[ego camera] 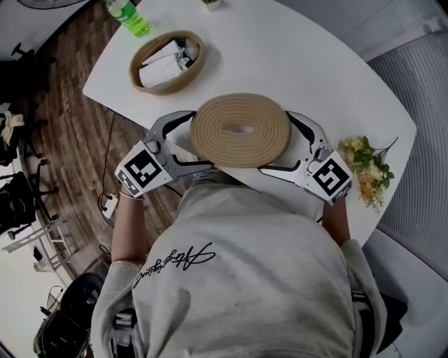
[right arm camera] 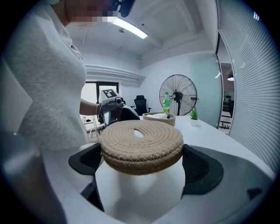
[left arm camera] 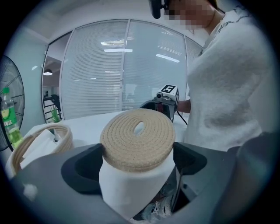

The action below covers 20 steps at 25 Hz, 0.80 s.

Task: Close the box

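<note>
Coiled rope lid (ego camera: 240, 130), light and a bit floppy we reckon. The left gripper (ego camera: 199, 138) and right gripper (ego camera: 278, 141) fingers clamp opposite rim edges, and the basket (ego camera: 162, 89) sits well apart.

White rounded surface (ego camera: 294, 63), open woven basket (ego camera: 162, 89) with white contents at far left, green bottle (ego camera: 130, 18) beyond it, flower bunch (ego camera: 365, 166) at right edge.

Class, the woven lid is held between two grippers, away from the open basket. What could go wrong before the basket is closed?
1. The woven lid is pinched only at opposite edges by the left gripper and right gripper; uneven movement may flex or drop it.
2. White items fill the open basket near its rim, so the lid might sit crooked.
3. The green bottle near the basket could be knocked.
</note>
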Tool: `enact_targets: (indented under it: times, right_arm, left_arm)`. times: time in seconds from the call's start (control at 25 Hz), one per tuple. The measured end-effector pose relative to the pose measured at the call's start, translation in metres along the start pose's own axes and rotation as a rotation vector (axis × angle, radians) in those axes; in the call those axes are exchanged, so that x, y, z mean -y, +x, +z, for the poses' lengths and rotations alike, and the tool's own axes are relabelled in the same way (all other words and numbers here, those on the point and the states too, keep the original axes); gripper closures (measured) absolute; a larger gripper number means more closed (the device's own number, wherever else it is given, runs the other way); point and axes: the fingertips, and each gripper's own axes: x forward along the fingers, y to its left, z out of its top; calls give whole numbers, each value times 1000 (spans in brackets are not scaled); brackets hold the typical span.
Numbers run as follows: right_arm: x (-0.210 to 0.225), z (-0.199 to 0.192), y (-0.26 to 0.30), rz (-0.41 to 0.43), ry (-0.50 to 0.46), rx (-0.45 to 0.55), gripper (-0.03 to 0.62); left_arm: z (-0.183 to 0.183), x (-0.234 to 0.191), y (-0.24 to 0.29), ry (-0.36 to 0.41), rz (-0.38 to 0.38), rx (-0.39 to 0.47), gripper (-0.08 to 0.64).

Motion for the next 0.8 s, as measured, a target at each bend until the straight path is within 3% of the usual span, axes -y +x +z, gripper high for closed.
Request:
enact_targets:
  times: [0.8]
  right_arm:
    - [34, 63, 79, 4, -3, 52, 8]
  left_arm:
    - [3, -84, -67, 67, 49, 16, 61]
